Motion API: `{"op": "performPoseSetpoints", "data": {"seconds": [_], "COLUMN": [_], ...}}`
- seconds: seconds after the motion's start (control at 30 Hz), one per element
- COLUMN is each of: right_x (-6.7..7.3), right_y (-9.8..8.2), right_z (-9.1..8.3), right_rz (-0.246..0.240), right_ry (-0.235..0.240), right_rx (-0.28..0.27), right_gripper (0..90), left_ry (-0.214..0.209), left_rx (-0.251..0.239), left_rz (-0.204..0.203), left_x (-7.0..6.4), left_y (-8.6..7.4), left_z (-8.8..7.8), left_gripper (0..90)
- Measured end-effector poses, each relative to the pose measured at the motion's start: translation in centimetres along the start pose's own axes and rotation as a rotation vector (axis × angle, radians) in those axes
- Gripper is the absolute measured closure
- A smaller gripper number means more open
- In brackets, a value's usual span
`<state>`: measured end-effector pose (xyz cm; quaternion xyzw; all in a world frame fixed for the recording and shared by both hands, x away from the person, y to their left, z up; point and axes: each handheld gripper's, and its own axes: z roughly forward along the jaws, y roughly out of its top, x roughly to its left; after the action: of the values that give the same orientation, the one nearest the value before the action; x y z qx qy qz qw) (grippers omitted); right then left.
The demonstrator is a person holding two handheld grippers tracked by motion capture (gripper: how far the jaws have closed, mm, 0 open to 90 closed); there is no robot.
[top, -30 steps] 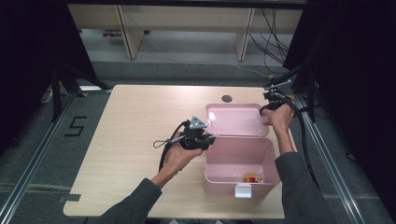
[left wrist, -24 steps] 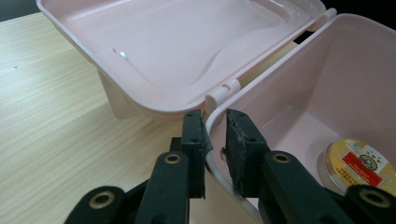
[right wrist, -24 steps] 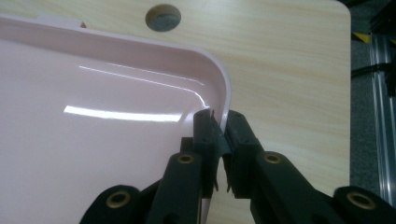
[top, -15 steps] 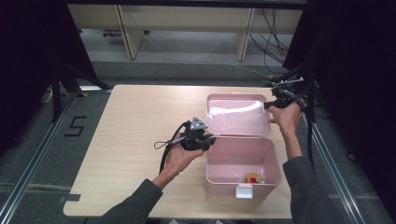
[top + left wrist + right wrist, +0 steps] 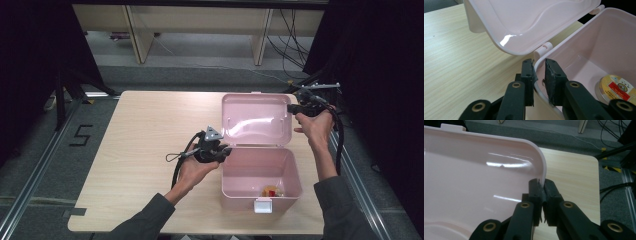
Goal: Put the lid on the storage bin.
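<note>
Lid-opening step, judged: pink box (image 5: 260, 172) near the table's (image 5: 145, 130) right edge, left gripper (image 5: 539, 65) clamped on its rim, right gripper (image 5: 542, 185) pinching the raised lid's (image 5: 256, 119) edge; next, probably release the lid and reach the tin (image 5: 618, 85) inside.

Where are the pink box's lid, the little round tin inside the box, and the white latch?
lid (image 5: 256, 119), high view, middle of its glossy inner face.
round tin (image 5: 617, 86), left gripper view, on its printed top.
white latch (image 5: 263, 204), high view, on the clasp at the box's near wall.
</note>
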<state>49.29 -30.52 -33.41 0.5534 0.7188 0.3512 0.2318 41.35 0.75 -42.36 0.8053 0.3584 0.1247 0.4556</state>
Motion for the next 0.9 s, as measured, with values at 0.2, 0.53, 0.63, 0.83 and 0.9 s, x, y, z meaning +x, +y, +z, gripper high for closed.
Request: {"op": "performPoseSetpoints", "data": {"seconds": [0.2,0.53,0.63,0.83,0.9], "right_x": [0.2,0.6,0.6,0.8,0.9], "right_y": [-0.3,-0.9,-1.1,-1.4,-1.6], "right_z": [-1.1,-3.7,-4.3,-5.4,-6.0], "right_rz": [0.004,-0.011,-0.02,-0.047,-0.04], "right_ry": [0.015,0.038,0.041,0.042,0.057], "right_rx": [-0.052,-0.118,-0.13,-0.137,-0.137], "right_gripper": [86.8,87.7,88.0,88.2,88.4], "left_ry": [0.004,0.012,0.015,0.008,0.015], "left_rx": [-0.003,-0.035,-0.029,-0.029,-0.034], "left_rz": [-0.003,-0.028,-0.016,-0.025,-0.026], "left_x": [0.0,-0.2,-0.2,-0.2,-0.3], "left_y": [0.0,-0.2,-0.2,-0.3,-0.3], "left_z": [0.0,0.2,0.1,0.0,0.0], "left_gripper": [77.5,77.5,77.5,77.4,77.4]}}
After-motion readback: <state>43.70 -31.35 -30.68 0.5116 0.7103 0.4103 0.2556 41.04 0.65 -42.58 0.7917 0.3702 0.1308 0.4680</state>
